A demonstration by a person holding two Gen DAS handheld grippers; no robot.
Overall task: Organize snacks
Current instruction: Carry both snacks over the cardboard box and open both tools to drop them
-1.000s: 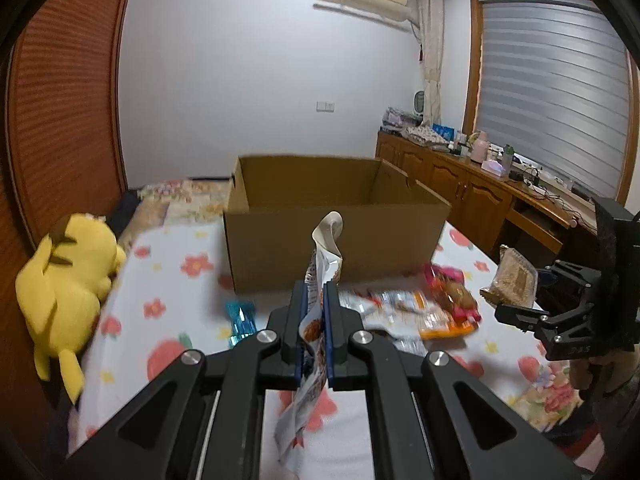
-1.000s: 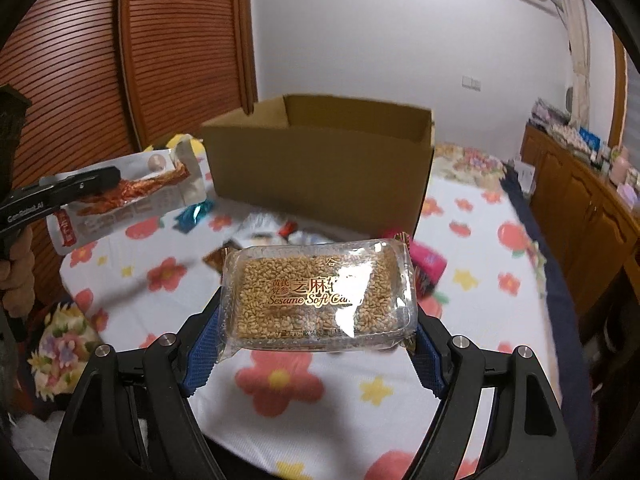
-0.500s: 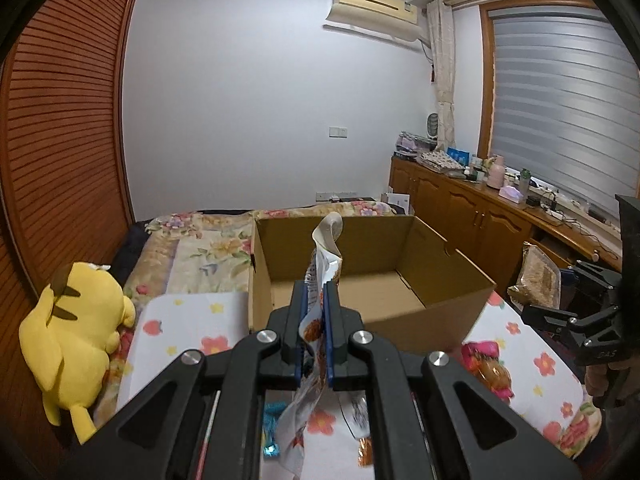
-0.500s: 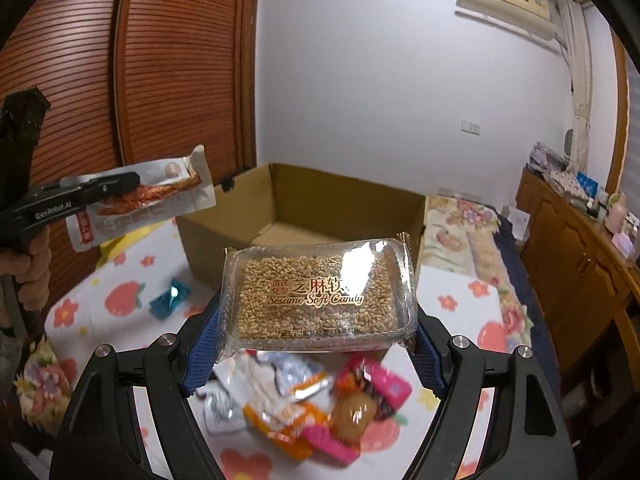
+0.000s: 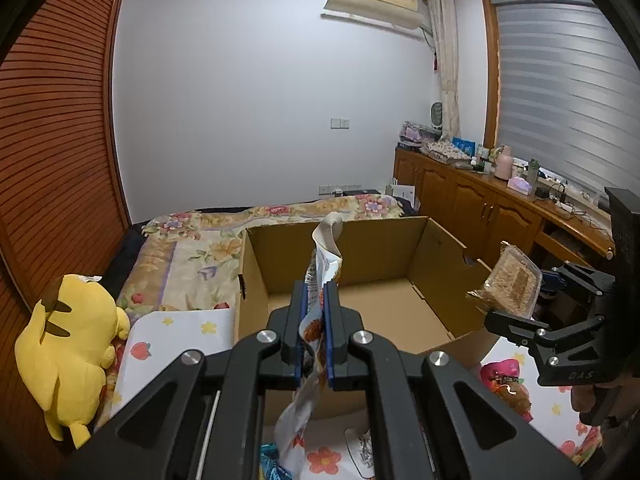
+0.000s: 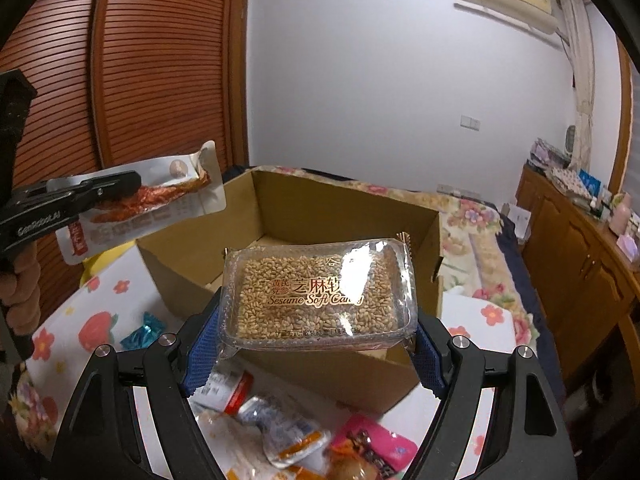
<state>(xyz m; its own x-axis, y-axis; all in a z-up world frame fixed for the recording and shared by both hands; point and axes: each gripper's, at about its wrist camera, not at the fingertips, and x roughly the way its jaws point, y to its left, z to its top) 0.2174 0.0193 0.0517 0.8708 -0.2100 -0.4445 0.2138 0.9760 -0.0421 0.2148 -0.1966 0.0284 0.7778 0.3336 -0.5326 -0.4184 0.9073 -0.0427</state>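
An open cardboard box (image 5: pixel 436 264) stands on the flowered table; its inside looks bare. My left gripper (image 5: pixel 316 304) is shut on a silver snack pouch (image 5: pixel 320 256) with a red-brown snack showing, held at the box's near wall. In the right wrist view the pouch (image 6: pixel 160 204) hangs left of the box (image 6: pixel 280 208). My right gripper (image 6: pixel 316 344) is shut on a clear sesame soft candy pack (image 6: pixel 318 292), held above the box's near edge. In the left wrist view this pack (image 5: pixel 514 284) is at the box's right wall.
Loose snacks lie on the tablecloth in front of the box: a pink packet (image 6: pixel 372 448), a clear pouch (image 6: pixel 288 436), a teal candy (image 6: pixel 140 334). A yellow plush toy (image 5: pixel 68 348) sits at the left. A bed (image 5: pixel 192 248) lies behind the box, wooden cabinets (image 5: pixel 480 208) at the right.
Both grippers have risen and moved forward towards the box with their snacks. The box's inside has come into view, and the loose snacks have dropped to the bottom of the views.
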